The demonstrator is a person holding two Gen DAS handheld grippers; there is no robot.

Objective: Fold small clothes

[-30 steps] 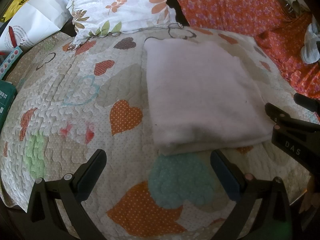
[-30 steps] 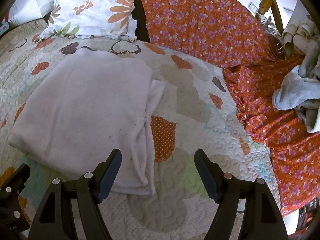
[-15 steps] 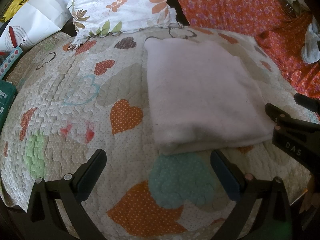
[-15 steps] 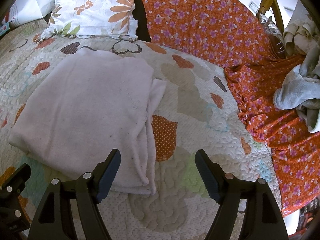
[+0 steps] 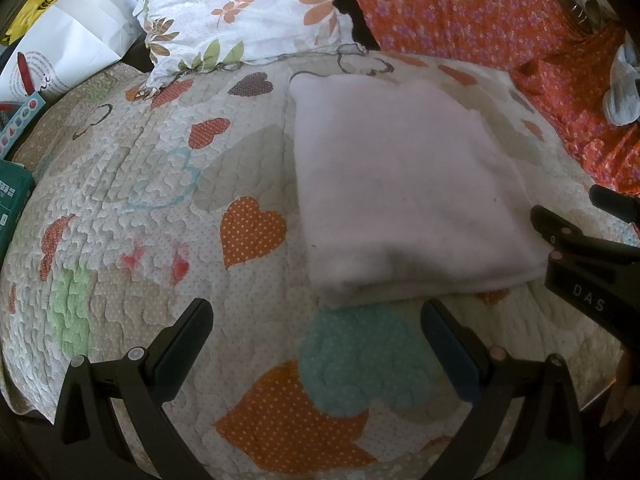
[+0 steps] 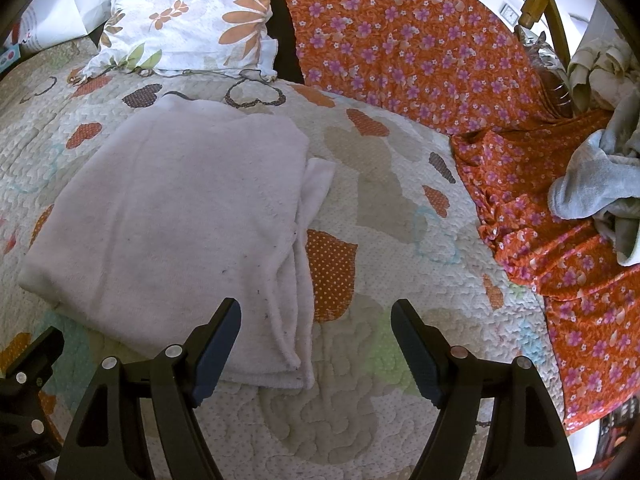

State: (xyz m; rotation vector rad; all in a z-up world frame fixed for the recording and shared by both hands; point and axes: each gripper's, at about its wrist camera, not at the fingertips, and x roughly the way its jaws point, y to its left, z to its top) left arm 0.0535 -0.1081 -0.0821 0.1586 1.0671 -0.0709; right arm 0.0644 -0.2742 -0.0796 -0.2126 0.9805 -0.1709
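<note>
A pale pink-white cloth [image 5: 408,192] lies folded flat on the heart-patterned quilt [image 5: 140,200]. It also shows in the right wrist view [image 6: 180,220], with layered edges along its right side. My left gripper [image 5: 316,316] is open and empty, hovering just in front of the cloth's near folded edge. My right gripper [image 6: 316,320] is open and empty above the cloth's near right corner. The right gripper's body shows at the right of the left wrist view [image 5: 580,256].
A floral pillow [image 5: 244,8] and an orange flowered cushion [image 6: 400,48] stand at the back. Orange flowered fabric [image 6: 560,248] and a grey-white clothes pile [image 6: 600,184] lie at the right. A white bag [image 5: 60,48] and boxes [image 5: 12,196] sit at the left.
The right gripper has drawn back very slightly. The cloth and the left gripper have not moved.
</note>
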